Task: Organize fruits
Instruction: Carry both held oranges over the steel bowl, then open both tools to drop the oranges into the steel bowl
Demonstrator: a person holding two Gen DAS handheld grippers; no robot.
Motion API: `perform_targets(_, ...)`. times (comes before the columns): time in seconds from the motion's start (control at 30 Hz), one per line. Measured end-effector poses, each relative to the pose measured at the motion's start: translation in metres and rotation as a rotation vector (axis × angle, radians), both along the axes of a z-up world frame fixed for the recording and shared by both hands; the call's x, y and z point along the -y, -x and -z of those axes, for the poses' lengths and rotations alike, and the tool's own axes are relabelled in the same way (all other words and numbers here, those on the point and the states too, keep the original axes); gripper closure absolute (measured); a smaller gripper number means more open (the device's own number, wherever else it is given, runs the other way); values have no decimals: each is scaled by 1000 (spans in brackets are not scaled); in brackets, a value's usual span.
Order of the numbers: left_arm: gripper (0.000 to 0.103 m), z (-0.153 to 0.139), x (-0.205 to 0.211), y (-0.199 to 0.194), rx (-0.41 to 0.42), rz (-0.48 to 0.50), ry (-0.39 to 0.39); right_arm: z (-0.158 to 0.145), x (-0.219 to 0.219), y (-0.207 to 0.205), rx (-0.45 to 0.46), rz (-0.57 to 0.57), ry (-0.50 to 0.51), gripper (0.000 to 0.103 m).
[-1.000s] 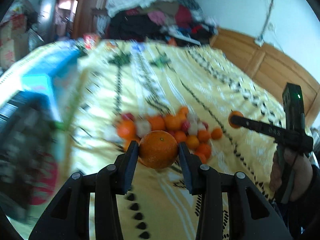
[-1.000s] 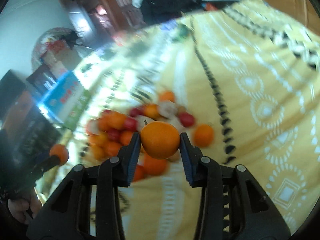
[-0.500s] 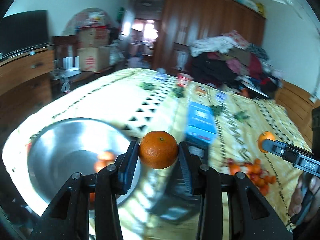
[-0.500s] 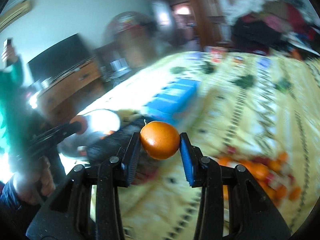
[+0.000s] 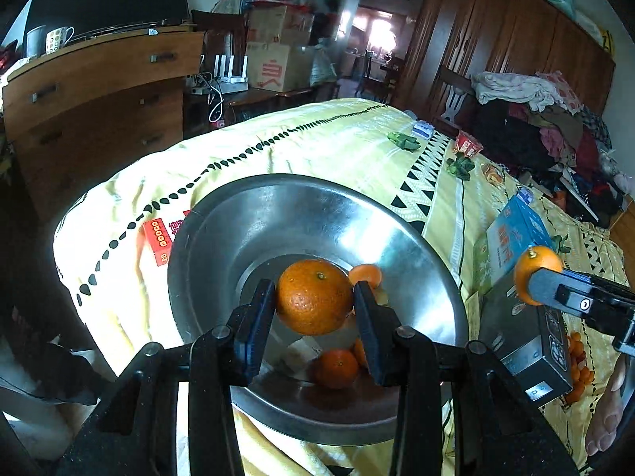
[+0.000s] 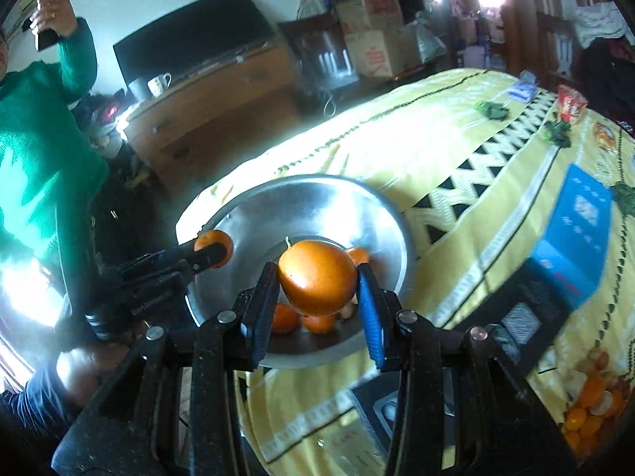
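Observation:
My left gripper (image 5: 314,311) is shut on an orange (image 5: 313,297) and holds it above the steel bowl (image 5: 222,234) on the yellow bedspread. Loose oranges (image 5: 335,369) lie in the bowl's bottom. My right gripper (image 6: 317,289) is shut on another orange (image 6: 317,277), also over the bowl (image 6: 317,198). Each gripper shows in the other's view: the right (image 5: 533,273) at the bowl's right side, the left (image 6: 212,250) at its left rim. A pile of oranges and other small fruit (image 6: 591,400) lies on the bed at lower right.
A blue box (image 5: 516,234) and a black box (image 5: 528,341) lie right of the bowl. A red pack (image 5: 160,238) lies at its left rim. A wooden dresser (image 5: 99,91) stands beyond the bed. A person in green (image 6: 35,139) stands at left.
Both grippers swung from the fruit pile to the steel bowl, each carrying its orange. They now hover over the bowl's inside.

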State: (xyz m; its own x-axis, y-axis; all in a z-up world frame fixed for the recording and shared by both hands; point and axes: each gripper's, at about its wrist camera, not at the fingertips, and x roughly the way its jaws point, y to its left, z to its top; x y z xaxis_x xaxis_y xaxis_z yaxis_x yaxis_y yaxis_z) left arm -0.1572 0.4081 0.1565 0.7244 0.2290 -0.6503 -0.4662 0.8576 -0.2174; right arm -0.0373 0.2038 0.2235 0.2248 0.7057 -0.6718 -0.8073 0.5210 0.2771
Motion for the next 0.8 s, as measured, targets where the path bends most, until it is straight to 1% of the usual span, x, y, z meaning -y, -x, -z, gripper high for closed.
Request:
perform_targets(0.03,61,1,1,1,-6,4,-4,6,-10,1,-20,-7,17,63)
perform_targets(0.17,61,3,0,0,-10,17,-1,25,-25,4,-72,-12,62,63)
perform_targets(0.23,61,3,-2,1,-8,18,7,31,-29,6,-84,-17,75,63)
perform_targets(0.53,61,11,-8,-2,-19,25,23,38,-44,8,-109,-23,104,63)
perform_targets(0.67,61,14,-10,-3,-29,15,20,44,-49,6,-122,-20,115,61)
perform_targets(0.8,60,11,-9,-1,-7,0,-3,44,-51,7,-127,-32,115,61)
